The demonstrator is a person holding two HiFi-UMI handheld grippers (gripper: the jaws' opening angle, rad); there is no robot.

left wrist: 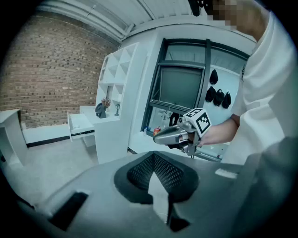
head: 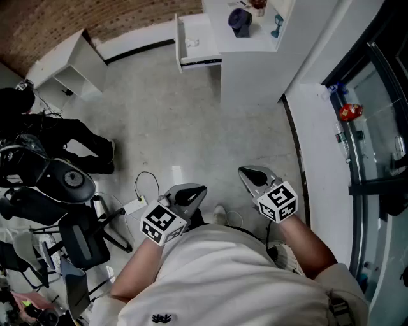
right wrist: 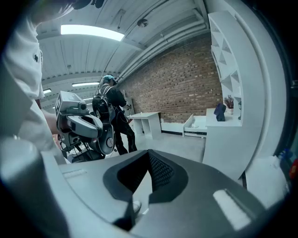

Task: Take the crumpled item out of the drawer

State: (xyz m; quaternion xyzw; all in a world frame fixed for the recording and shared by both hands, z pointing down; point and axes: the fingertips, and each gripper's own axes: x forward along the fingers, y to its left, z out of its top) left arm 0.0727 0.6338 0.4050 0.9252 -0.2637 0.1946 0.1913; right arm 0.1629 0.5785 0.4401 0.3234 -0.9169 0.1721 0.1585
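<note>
- The left gripper (head: 196, 190) is held low in front of the person's body. Its jaws are together with nothing between them.
- The right gripper (head: 246, 171) sits beside it, a little apart and pointing the same way. Its jaws are also pressed closed and empty (the left gripper view shows them meeting along their length).
- Both point slightly down at bare grey floor (head: 191, 121), well away from the furniture.
- The drawer (head: 191, 39) stands pulled out from the side of a white counter (head: 255, 63) across the room.
- The crumpled item (head: 192, 43) lies inside that drawer as a small pale lump, too small to make out further. It is well apart from both grippers.
- On top of the counter stand a dark blue vase (head: 240, 20) and a small teal object (head: 277, 25).
- To the left, a second person in dark clothes (head: 70, 137) stands by black equipment (head: 64, 181), with a low white shelf unit (head: 70, 63) near the brick wall (head: 57, 19).
</note>
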